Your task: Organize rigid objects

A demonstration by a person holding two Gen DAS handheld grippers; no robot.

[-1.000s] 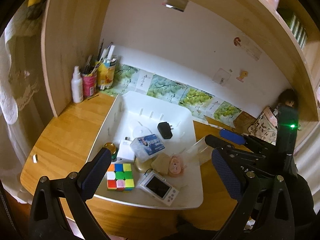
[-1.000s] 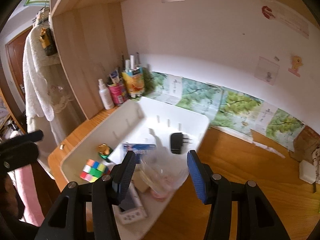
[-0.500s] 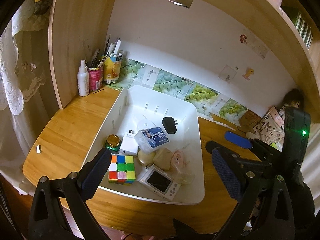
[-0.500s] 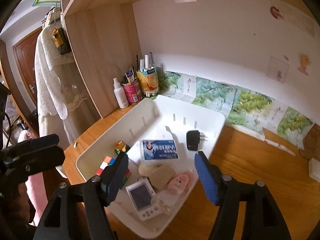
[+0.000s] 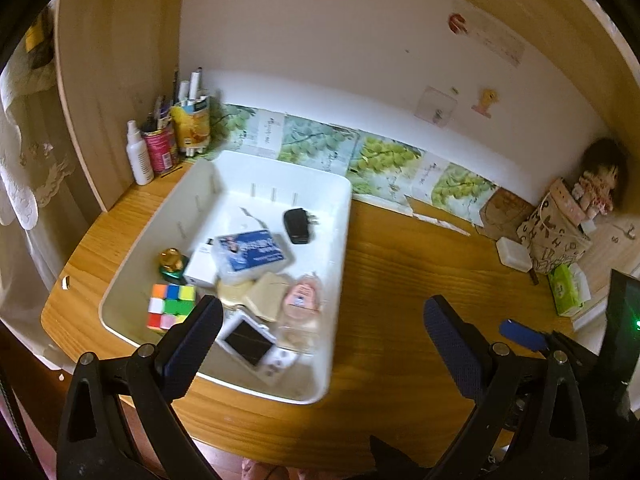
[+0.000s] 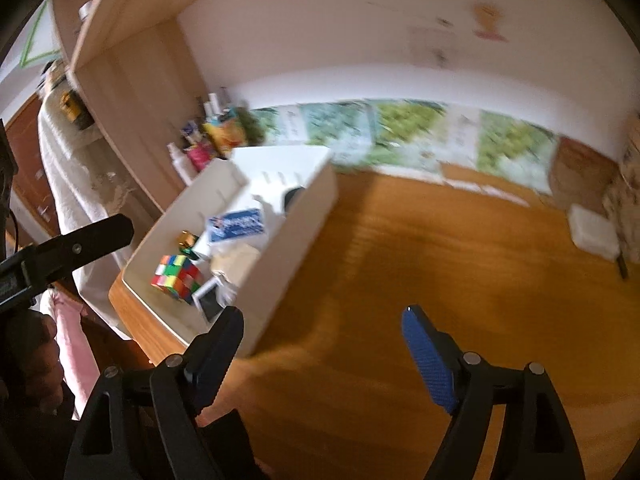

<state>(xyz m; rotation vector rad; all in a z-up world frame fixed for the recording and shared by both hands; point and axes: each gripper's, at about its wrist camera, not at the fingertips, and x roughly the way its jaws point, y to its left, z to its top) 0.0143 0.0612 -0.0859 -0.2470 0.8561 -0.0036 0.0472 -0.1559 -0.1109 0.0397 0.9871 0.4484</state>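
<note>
A white bin on the wooden desk holds a colour cube, a blue-labelled clear box, a black charger, a gold-lidded jar, a white screen device, a pink item and a clear cup. My left gripper hangs open above the bin's near right corner, gripping nothing. My right gripper is over bare desk, right of the bin. Its jaws are opening with nothing between them. The picture there is blurred.
A spray bottle and pen-filled cans stand at the back left against a wooden side panel. On the right are a small white box, a patterned bag, a doll and a green tissue pack.
My right gripper let a clear cup go into the bin, opened, and swung right off the bin over the desk. My left gripper also shifted right.
</note>
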